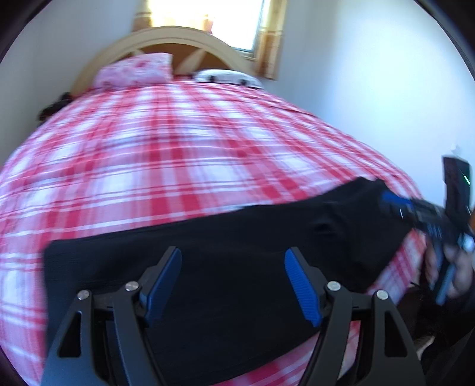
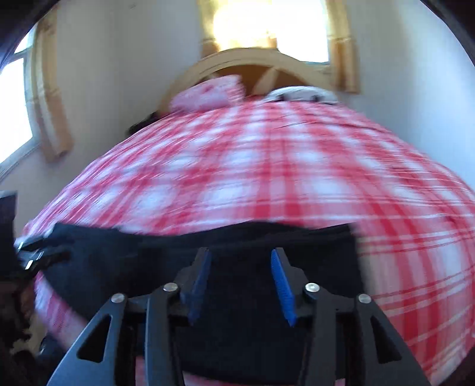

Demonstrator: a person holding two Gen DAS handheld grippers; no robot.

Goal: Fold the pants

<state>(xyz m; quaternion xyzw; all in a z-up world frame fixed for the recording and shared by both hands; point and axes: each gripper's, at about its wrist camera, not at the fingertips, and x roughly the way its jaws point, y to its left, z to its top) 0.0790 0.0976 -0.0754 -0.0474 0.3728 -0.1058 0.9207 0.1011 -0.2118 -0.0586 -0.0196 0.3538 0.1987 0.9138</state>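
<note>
Black pants (image 1: 237, 234) lie flat across the near edge of a bed with a red and white plaid cover (image 1: 178, 142). My left gripper (image 1: 233, 258) is open, its blue pads spread over the pants' left part, nothing between them. My right gripper (image 2: 240, 259) is open above the pants (image 2: 148, 255) near their right end. In the left wrist view the right gripper (image 1: 394, 205) shows at the far right, by the pants' edge. The left gripper (image 2: 32, 252) shows at the far left of the right wrist view. Both views are blurred.
A pink pillow (image 1: 133, 71) and a white pillow (image 1: 225, 77) lie by the curved wooden headboard (image 1: 166, 38). A bright window (image 2: 267, 26) is behind it, another window (image 2: 14, 107) on the left wall. White walls flank the bed.
</note>
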